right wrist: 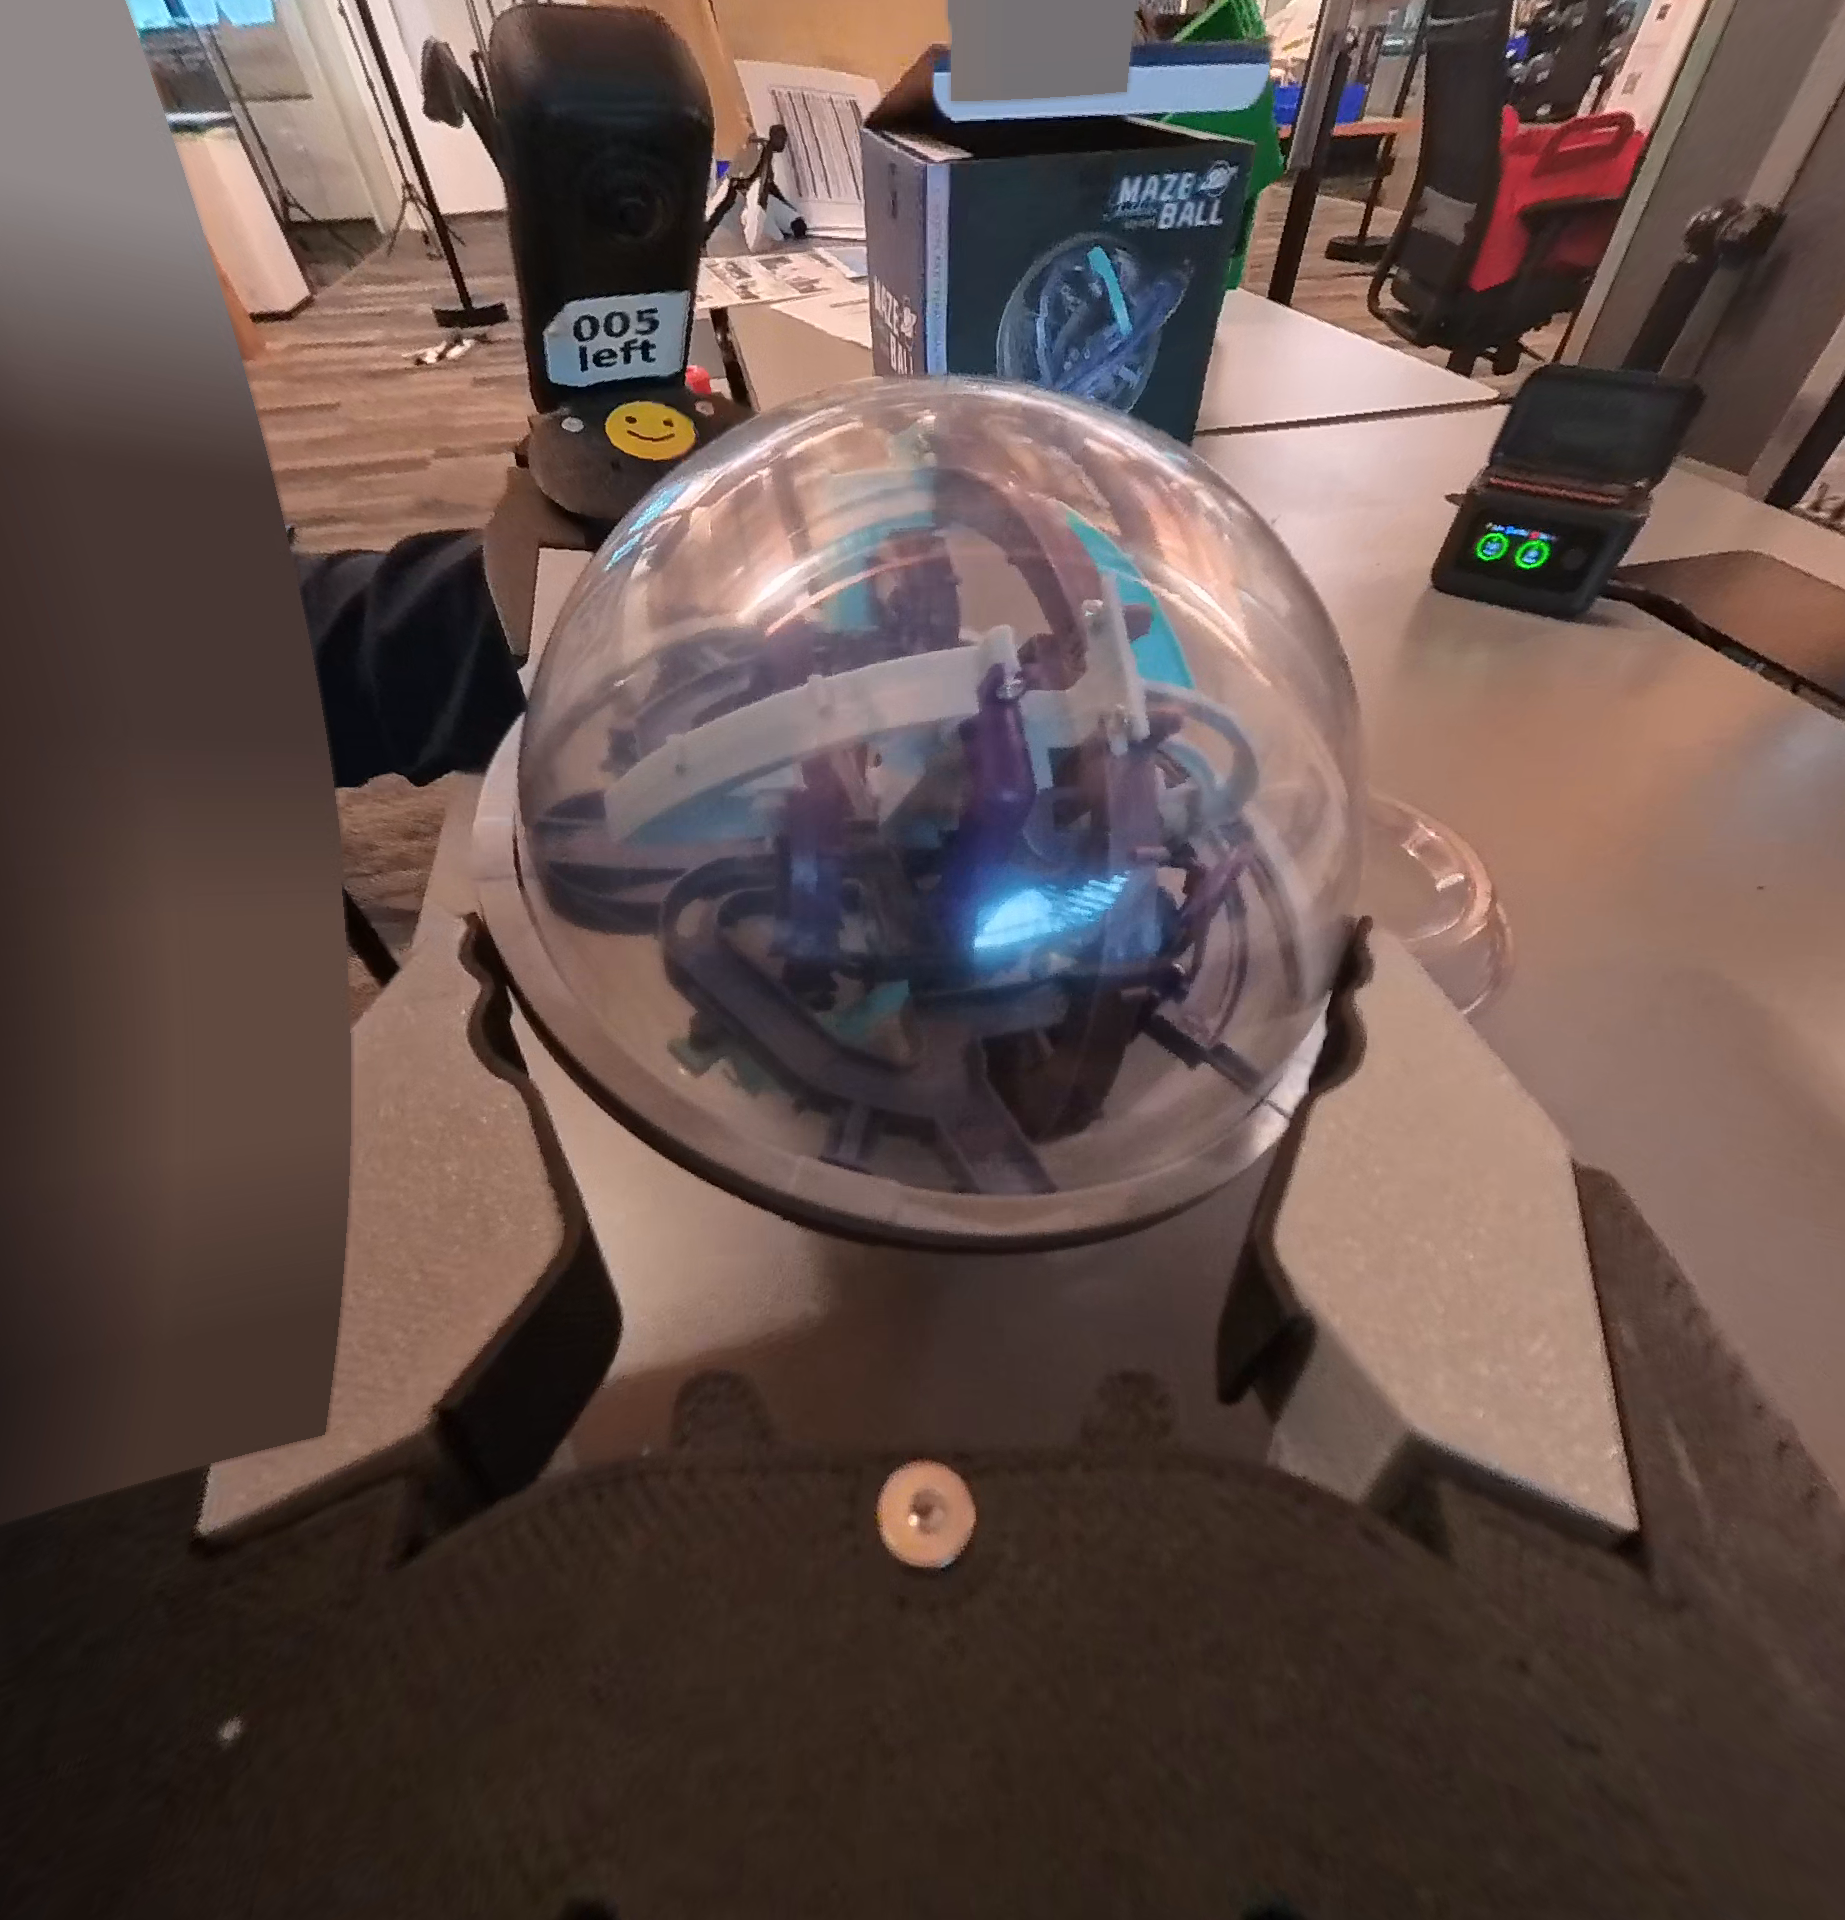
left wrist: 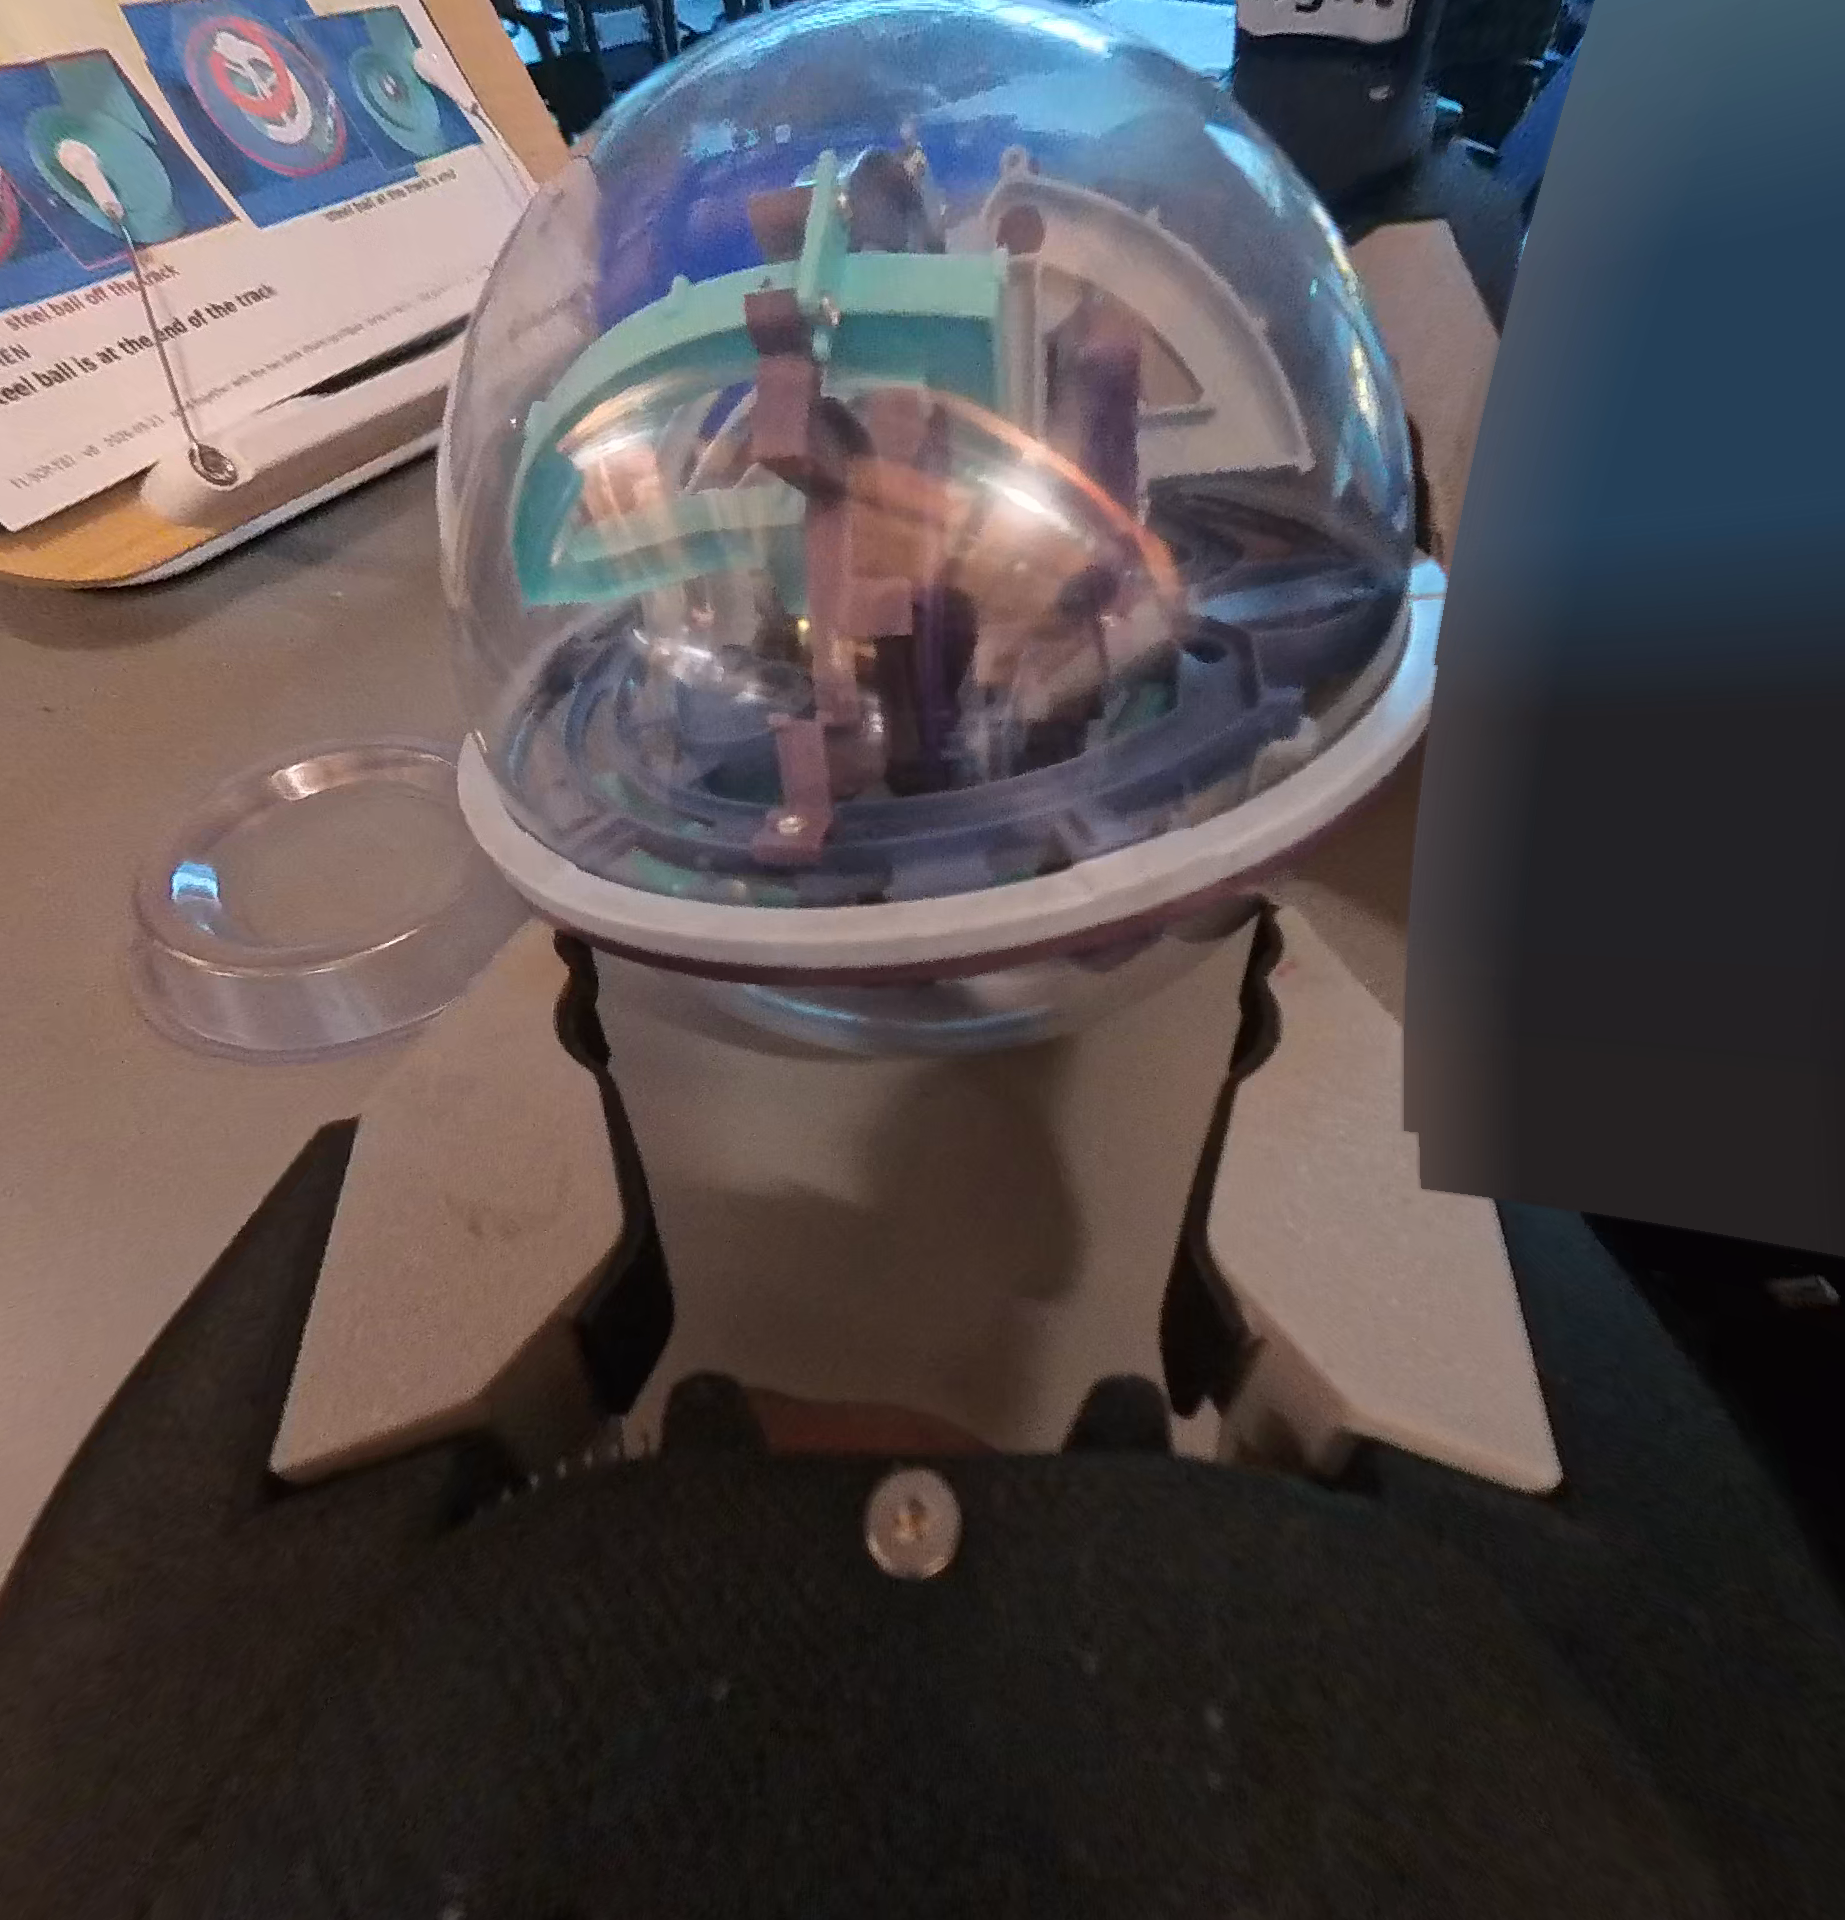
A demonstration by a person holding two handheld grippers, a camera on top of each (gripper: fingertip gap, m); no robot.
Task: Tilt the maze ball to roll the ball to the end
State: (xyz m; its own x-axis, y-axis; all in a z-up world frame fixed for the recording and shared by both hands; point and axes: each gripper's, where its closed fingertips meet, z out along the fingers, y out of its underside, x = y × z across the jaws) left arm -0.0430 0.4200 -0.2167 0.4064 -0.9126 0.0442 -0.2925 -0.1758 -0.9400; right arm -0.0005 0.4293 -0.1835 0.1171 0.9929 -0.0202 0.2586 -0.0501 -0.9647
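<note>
The maze ball [left wrist: 928, 468] is a clear sphere with a white band around its middle and teal, purple, brown and white tracks inside. It is held above the grey table between both grippers. My left gripper [left wrist: 918, 966] grips its lower half, with a black finger on each side. My right gripper [right wrist: 918, 987] grips it from the opposite side, fingers spread wide around the maze ball [right wrist: 939, 779]. The left gripper's body [right wrist: 606, 260] shows behind the ball in the right wrist view. I cannot pick out the small steel ball among the tracks.
A clear plastic stand [left wrist: 305, 894] lies on the table beside the ball; it also shows in the right wrist view [right wrist: 1437, 883]. A printed sheet on a wooden board [left wrist: 222, 208] is at the far left. The ball's box [right wrist: 1063, 281] and a small screen device [right wrist: 1552, 520] stand behind.
</note>
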